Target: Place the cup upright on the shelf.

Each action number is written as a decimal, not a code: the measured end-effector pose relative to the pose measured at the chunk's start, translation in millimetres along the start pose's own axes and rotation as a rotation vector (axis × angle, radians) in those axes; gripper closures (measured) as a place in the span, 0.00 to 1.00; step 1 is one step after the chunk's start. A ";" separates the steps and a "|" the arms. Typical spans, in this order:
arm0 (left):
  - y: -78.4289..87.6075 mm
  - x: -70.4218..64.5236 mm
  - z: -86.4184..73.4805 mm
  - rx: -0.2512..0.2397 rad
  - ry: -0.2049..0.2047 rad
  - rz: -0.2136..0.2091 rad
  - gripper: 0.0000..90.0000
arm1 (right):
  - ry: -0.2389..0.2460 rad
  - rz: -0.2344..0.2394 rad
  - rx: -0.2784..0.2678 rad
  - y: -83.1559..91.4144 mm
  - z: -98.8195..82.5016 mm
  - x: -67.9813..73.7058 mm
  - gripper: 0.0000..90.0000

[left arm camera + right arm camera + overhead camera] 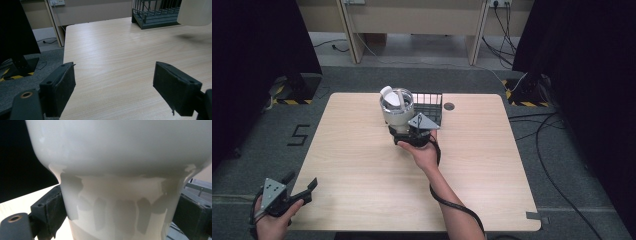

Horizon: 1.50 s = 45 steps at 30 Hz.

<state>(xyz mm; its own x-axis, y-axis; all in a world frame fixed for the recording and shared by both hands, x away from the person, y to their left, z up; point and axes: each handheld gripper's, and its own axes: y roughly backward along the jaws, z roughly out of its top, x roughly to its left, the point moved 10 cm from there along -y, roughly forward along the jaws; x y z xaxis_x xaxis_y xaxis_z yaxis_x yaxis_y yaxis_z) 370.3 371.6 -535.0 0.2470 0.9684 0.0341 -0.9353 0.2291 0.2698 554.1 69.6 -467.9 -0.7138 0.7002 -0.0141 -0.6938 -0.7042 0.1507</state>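
Note:
A white, wide-topped vessel (397, 107) with a narrower foot is held near the back middle of the table, a white object lying inside it. My right gripper (400, 128) is shut on that foot; in the right gripper view the jaws press the vessel (117, 170) from both sides around the right gripper (117, 215). In the left gripper view the vessel (195, 12) hangs a little above its shadow on the wood. My left gripper (303, 181) is off the table's front left corner, open and with nothing in it; in its own view the left gripper (115, 87) has its jaws wide apart.
A black wire basket (429, 102) stands just right of and behind the vessel, also seen as the basket (155, 17) and the basket (197, 187). The light wooden table (362, 165) has a round cable hole (449, 106). Cables lie on the floor at the right.

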 end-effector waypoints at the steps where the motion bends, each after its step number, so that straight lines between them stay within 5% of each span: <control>1: 0.0 0.0 0.0 0.000 0.000 0.000 0.19 | 0.003 -0.002 -0.001 0.3 0.7 -0.8 0.11; 45: 0.0 0.3 0.3 -0.003 0.003 0.002 0.19 | -0.013 -0.088 -0.026 8.2 30.0 -44.4 0.11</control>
<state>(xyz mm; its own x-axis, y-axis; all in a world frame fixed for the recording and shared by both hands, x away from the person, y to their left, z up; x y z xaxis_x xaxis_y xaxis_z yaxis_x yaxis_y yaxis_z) 370.4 371.8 -534.7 0.2444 0.9692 0.0312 -0.9366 0.2276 0.2665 583.0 36.2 -436.4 -0.6486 0.7610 -0.0137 -0.7563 -0.6424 0.1239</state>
